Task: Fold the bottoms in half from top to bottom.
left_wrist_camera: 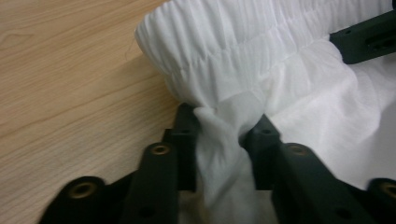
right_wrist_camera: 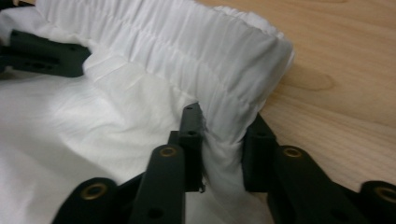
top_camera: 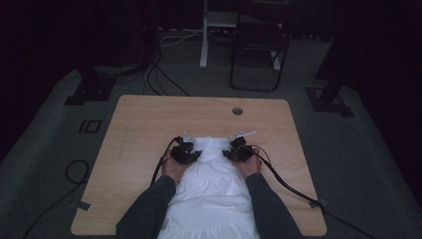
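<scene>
dim grey carpet surrounds a pale wooden table (top_camera: 149,119), and a white garment (top_camera: 211,194) lies on it, running from the near edge up to about the middle, its gathered elastic waistband (top_camera: 211,143) at the far end. going left to right: loose black cables (top_camera: 74,172) curl on the floor off the table's left edge; the person's left sleeve (top_camera: 149,206) comes in over the near edge. the left gripper (top_camera: 185,151) sits at the waistband's left corner, and in the left gripper view its jaws are clamped on a bunched fold of the white cloth (left_wrist_camera: 219,135) just below the elastic, bare wood lying to the side. across the garment, well apart from it, the right gripper (top_camera: 239,148) sits at the waistband's right corner; in the right gripper view its jaws pinch the waistband's end (right_wrist_camera: 224,135), cloth squeezed between the pads. each gripper's camera sees the other's black jaw farther along the band. a round cable hole (top_camera: 237,111) lies beyond, near the table's far edge, right of centre. past that edge stand a white post (top_camera: 203,35) and a dark folding chair (top_camera: 259,50). nothing lies on the garment between the two grippers; their cables trail back off the table.
</scene>
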`<state>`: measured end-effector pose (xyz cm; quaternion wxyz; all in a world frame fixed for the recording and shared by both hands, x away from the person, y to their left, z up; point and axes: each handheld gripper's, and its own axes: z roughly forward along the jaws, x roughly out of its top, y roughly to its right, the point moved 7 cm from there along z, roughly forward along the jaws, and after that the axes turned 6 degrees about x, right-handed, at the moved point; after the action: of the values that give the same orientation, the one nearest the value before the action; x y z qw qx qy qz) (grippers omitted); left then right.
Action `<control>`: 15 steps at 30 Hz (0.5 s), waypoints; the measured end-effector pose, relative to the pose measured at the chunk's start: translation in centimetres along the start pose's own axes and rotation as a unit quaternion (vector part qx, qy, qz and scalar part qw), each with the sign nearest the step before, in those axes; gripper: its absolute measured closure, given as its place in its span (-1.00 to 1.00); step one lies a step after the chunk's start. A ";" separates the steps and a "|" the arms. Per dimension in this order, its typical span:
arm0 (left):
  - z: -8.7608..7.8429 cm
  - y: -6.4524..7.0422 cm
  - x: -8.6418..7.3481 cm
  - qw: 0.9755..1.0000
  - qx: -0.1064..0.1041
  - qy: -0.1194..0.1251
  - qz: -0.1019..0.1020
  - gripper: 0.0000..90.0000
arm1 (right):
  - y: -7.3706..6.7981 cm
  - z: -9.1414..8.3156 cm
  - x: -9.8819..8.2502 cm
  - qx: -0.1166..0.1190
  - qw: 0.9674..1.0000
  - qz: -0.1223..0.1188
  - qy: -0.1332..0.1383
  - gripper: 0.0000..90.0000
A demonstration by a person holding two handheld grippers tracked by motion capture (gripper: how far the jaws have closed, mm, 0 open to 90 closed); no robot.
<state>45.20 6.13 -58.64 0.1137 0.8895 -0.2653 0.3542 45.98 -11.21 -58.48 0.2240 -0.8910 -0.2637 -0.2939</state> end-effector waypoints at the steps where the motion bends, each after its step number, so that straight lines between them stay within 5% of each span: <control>1: 0.0 0.1 0.0 1.000 -0.003 0.001 0.000 0.71 | 0.0 0.0 0.0 0.004 1.000 -0.001 -0.001 0.71; 6: -0.9 -0.4 1.3 1.000 -0.010 0.014 0.010 0.82 | 0.2 -0.7 0.9 0.016 1.000 -0.002 0.021 0.76; 14: -6.1 -1.1 9.4 0.993 0.006 0.106 0.044 0.82 | 0.6 -6.3 7.1 0.005 0.993 -0.040 0.112 0.76; 15: -6.1 -1.1 9.4 0.993 0.006 0.106 0.044 0.81 | 0.6 -7.2 8.0 0.003 0.991 -0.046 0.125 0.76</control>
<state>48.06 5.76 -47.77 0.1207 0.8349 -0.2886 0.4529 48.93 -12.91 -48.29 0.2441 -0.8337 -0.2753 -0.4118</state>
